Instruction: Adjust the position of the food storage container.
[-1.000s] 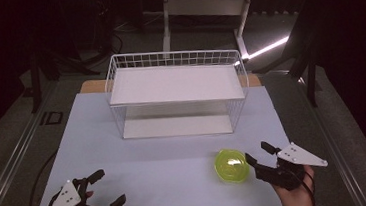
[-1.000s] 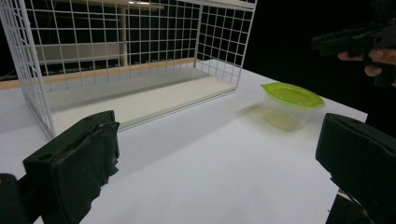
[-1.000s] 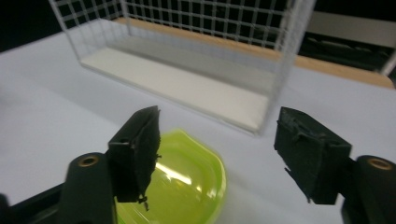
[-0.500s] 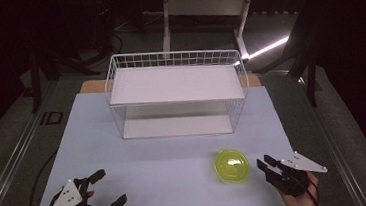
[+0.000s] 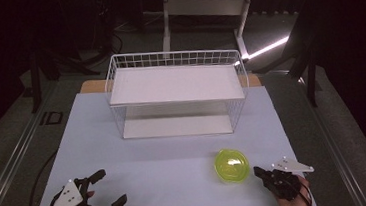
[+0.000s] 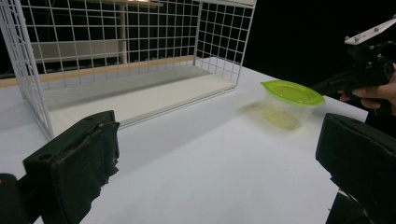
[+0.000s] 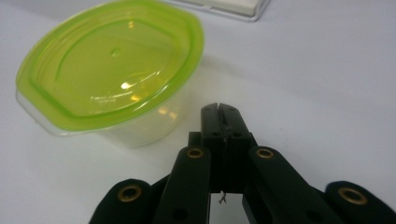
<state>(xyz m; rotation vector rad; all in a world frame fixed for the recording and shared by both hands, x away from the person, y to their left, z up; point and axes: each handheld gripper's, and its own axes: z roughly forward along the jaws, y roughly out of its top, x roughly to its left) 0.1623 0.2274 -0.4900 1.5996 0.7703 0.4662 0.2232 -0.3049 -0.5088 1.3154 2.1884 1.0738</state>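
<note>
Two tools flank a clear plastic tub with glossy lime lid: left tool spread wide, right tool clenched empty.

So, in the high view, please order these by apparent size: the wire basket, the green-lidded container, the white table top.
1. white table top
2. wire basket
3. green-lidded container
The gaps are wide, so nearness to the camera does not change this order.
</note>
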